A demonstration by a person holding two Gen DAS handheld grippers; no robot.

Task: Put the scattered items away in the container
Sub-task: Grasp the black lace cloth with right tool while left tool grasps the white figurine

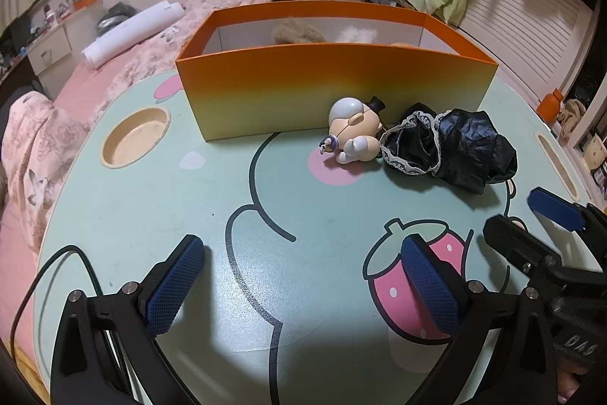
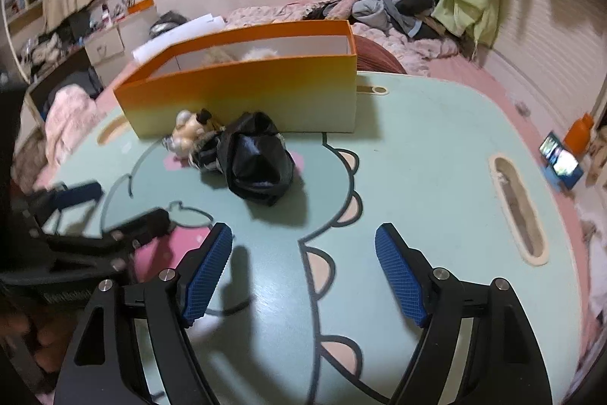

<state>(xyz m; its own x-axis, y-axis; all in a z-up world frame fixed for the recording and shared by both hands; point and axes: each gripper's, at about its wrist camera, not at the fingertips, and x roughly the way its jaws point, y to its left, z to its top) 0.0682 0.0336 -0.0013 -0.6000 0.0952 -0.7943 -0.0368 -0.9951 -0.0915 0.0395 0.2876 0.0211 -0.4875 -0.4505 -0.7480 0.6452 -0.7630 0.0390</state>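
While both tongs [image 1: 301, 281] [image 2: 303, 272] gape empty, figurine [image 1: 353, 131] lies sideways along orange box [image 1: 334, 82], head leftward.

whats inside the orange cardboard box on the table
Over the front wall of the orange cardboard box, the tops of a tan fluffy item and a white fluffy item show against the white lining. The wall covers their lower parts and the box floor.
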